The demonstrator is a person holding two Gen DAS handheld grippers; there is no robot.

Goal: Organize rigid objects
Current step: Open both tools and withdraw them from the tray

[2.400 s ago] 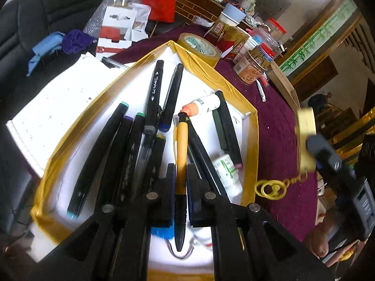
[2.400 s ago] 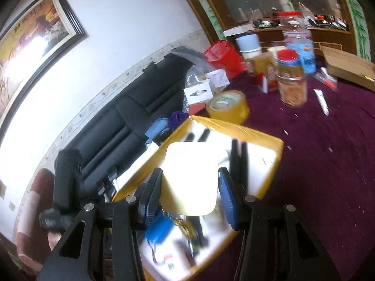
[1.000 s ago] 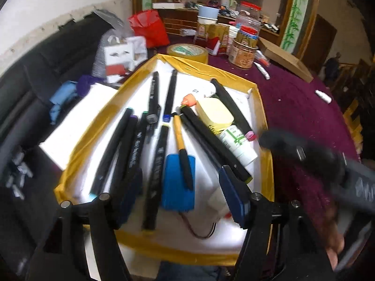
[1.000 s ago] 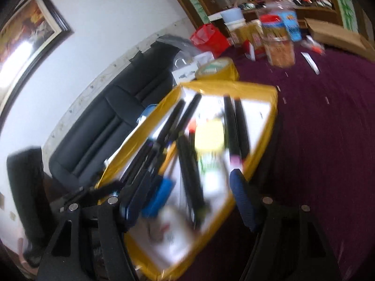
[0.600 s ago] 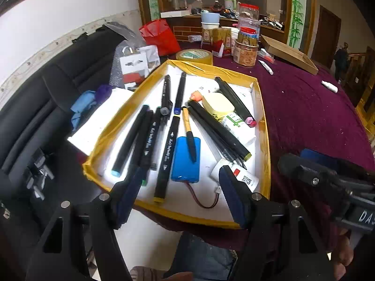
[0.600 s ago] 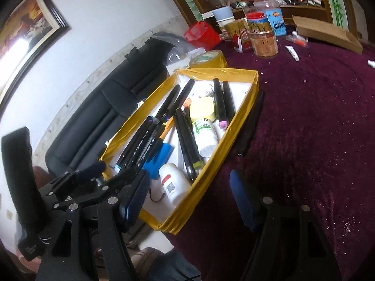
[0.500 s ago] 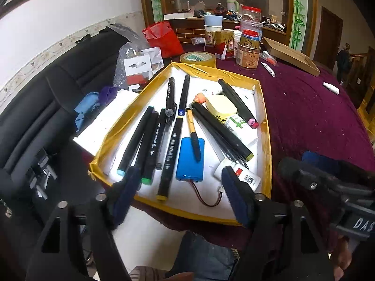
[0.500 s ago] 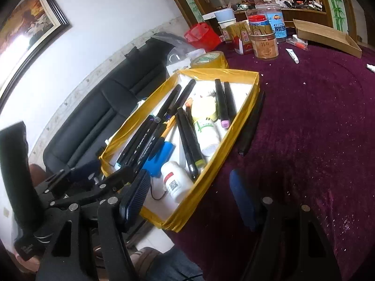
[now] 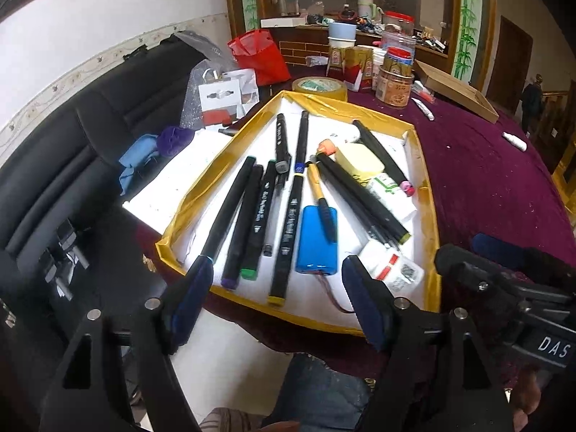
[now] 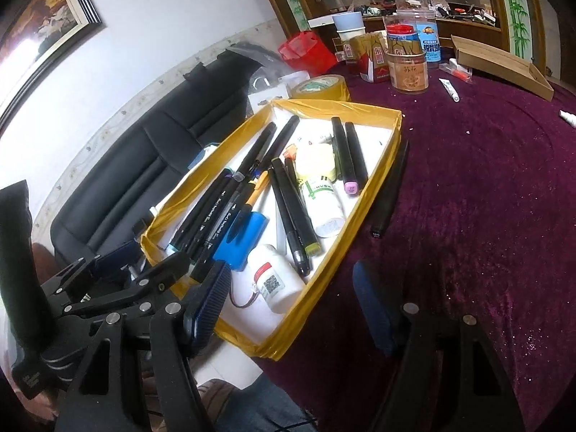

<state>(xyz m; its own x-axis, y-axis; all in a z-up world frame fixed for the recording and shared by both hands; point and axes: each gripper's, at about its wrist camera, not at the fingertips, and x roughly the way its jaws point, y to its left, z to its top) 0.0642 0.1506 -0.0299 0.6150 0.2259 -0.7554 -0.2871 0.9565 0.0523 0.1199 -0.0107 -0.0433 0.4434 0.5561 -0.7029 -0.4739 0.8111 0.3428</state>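
Both grippers pulled back from tray [image 9: 428,216]: left gripper [image 9: 277,302] released, empty; right gripper [image 10: 291,306] released, empty. Yellow pad [image 9: 358,160], pen [image 9: 318,194] now in tray; black marker [image 10: 390,194] remains outside right.

Purple tablecloth [image 10: 486,187] right of the yellow-edged tray [image 10: 345,241] is lying mostly bare, so there's open room there. One black marker [image 10: 392,190] is lying just beside the tray's right wall. Tray floor is sitting crowded with pens; only the near corner by the white bottle [image 10: 275,282] is showing bare. Tape roll [image 10: 320,88] and jars [image 10: 408,68] are blocking the far side; black sofa [image 10: 151,165] is hemming the left.
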